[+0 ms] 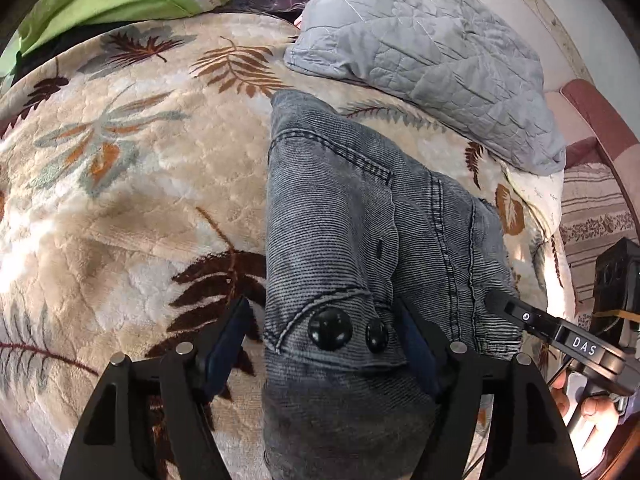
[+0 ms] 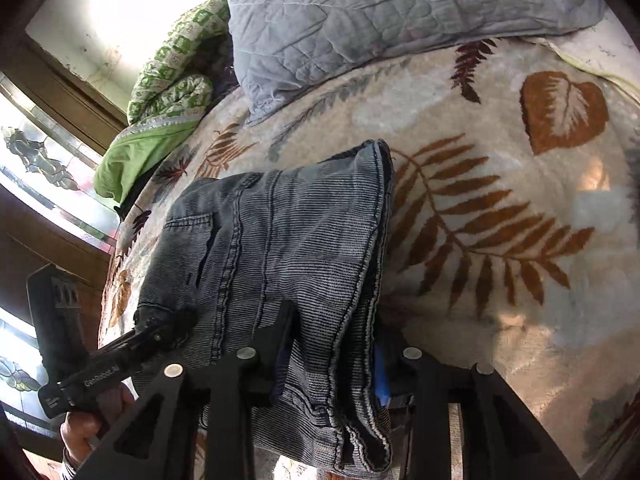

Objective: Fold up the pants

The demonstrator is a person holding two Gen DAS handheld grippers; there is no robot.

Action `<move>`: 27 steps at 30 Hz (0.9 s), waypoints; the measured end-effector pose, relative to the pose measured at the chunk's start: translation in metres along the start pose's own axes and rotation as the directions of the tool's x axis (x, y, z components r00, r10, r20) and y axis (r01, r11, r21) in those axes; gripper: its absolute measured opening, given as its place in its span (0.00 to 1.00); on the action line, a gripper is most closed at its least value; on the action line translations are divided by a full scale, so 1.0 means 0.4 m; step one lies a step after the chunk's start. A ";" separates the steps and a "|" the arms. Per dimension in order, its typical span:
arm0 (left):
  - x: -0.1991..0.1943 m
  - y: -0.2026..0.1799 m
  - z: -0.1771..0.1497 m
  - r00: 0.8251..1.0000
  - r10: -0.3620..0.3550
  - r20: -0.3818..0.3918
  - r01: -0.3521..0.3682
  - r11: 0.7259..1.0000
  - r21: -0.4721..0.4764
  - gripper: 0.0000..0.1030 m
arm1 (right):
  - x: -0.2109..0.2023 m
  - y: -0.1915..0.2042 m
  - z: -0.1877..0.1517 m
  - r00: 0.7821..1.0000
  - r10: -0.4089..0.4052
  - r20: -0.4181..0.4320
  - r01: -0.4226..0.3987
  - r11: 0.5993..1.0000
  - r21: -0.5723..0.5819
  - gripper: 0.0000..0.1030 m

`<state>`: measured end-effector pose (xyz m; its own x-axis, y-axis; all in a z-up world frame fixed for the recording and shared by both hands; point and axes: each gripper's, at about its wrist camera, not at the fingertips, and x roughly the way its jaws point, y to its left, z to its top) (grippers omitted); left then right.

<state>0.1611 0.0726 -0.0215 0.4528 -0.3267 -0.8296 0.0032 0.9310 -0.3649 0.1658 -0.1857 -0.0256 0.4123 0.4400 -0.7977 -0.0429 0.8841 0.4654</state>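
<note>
Left wrist: pants point(image 1: 340, 240) w/ both fingers open astride, grey quilt point(image 1: 420, 52) beyond, leaf blanket point(image 1: 140, 160) beneath.

folded grey pants point(image 1: 360, 240) on leaf-print blanket point(image 1: 140, 200), left claw point(image 1: 324, 344) spread

Left claw point(image 1: 324, 344) and right claw point(image 2: 332, 344) angled downward, jaws parted.

Sharp fisheye views; window point(image 2: 44, 184) glare left, edges bent, dark.
</note>
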 end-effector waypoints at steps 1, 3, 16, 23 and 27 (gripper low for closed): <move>-0.021 -0.001 -0.006 1.000 0.003 0.013 -0.003 1.000 0.001 0.72 | -0.008 0.001 -0.001 1.000 -0.007 0.001 0.007 1.000 -0.006 0.45; -0.068 -0.001 -0.020 0.998 0.010 0.055 -0.011 1.000 0.015 0.72 | -0.035 0.014 -0.006 0.999 -0.029 0.023 0.030 0.999 -0.037 0.46; -0.045 0.020 -0.123 0.999 0.047 0.022 -0.047 0.999 -0.016 0.91 | -0.034 0.054 -0.145 0.992 -0.124 0.012 0.124 0.984 -0.129 0.53; -0.101 -0.001 -0.147 0.990 0.085 0.109 -0.089 0.995 0.037 0.91 | -0.106 0.063 -0.143 0.991 -0.093 0.091 0.103 0.989 -0.106 0.60; -0.073 0.005 -0.158 0.991 0.098 0.087 -0.102 0.994 0.044 0.91 | -0.052 0.044 -0.157 0.986 -0.169 0.019 0.170 0.978 -0.119 0.62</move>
<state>0.0913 0.0739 -0.0247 0.5271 -0.2187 -0.8212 -0.0037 0.9657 -0.2596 0.0992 -0.1693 -0.0248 0.4305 0.2816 -0.8575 -0.0801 0.9582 0.2745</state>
